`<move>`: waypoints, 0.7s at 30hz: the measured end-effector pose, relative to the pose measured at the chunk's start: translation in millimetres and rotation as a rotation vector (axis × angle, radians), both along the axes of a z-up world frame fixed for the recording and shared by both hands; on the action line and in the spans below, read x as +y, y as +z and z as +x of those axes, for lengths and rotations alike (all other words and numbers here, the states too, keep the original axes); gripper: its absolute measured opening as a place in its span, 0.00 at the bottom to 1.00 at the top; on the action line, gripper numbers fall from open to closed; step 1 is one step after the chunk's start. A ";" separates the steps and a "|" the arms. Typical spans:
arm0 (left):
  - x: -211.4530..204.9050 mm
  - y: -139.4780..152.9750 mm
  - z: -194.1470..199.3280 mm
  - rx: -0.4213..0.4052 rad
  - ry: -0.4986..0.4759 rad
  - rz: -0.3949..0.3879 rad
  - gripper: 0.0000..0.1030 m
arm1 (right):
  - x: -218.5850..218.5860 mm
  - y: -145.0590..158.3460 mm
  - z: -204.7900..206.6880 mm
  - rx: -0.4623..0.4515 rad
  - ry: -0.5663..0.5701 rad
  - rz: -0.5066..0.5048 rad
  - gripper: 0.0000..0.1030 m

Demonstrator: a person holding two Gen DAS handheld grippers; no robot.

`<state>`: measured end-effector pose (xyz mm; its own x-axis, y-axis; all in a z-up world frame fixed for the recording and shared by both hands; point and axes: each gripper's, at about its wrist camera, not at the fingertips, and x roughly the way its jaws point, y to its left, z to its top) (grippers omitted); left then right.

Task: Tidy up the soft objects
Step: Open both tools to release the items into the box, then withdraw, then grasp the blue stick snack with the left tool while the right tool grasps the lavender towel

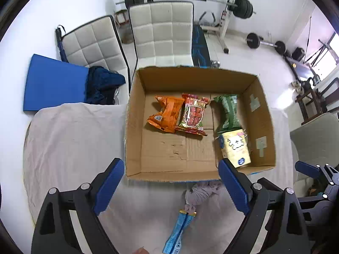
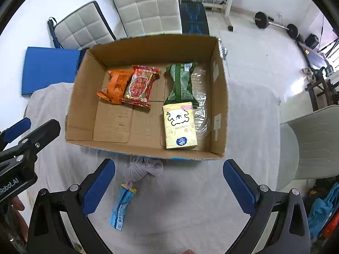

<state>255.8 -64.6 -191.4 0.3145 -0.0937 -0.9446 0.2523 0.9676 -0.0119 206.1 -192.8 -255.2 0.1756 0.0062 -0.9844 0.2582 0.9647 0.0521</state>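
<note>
An open cardboard box (image 1: 135,127) (image 2: 220,97) stands on the cloth-covered table. Inside lie an orange snack bag (image 1: 167,114) (image 2: 115,85), a red snack bag (image 1: 193,114) (image 2: 139,85), a green packet (image 1: 227,111) (image 2: 181,82) and a cream tissue pack (image 1: 235,148) (image 2: 180,124). A clear plastic wrapper (image 2: 200,97) lies beside the pack. On the cloth before the box lie a grey knotted cloth (image 1: 201,194) (image 2: 144,169) and a light blue packet (image 1: 179,232) (image 2: 122,206). My left gripper (image 1: 171,184) is open and empty above them. My right gripper (image 2: 169,184) is open and empty too.
Two white padded chairs (image 1: 163,31) (image 2: 148,6) stand behind the table. A blue mat (image 1: 55,82) (image 2: 48,69) and a dark blue garment (image 1: 103,84) sit at the far left. Barbell rack and weights (image 1: 237,6) fill the back. A grey chair (image 2: 313,144) is at the right.
</note>
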 end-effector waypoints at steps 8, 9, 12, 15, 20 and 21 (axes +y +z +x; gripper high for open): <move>3.8 37.2 -38.1 -0.079 0.011 -0.031 0.89 | -1.5 39.0 -31.0 -0.068 -0.013 0.030 1.00; 3.9 39.4 -45.4 -0.085 0.013 -0.032 0.89 | -1.7 40.4 -34.0 -0.067 -0.013 0.031 1.00; 6.9 41.6 -60.0 -0.091 0.020 -0.043 0.89 | -3.7 42.3 -46.4 -0.070 -0.021 0.048 1.00; 12.8 32.5 -80.1 -0.074 0.041 -0.039 0.89 | -7.7 31.1 -65.6 -0.052 -0.034 0.057 1.00; 24.7 -23.5 -110.0 0.043 0.058 0.011 0.89 | -14.2 -17.6 -103.4 0.053 -0.039 0.067 1.00; 27.2 -36.6 -113.6 0.070 0.062 0.024 0.89 | -16.1 -29.5 -109.8 0.079 -0.044 0.070 1.00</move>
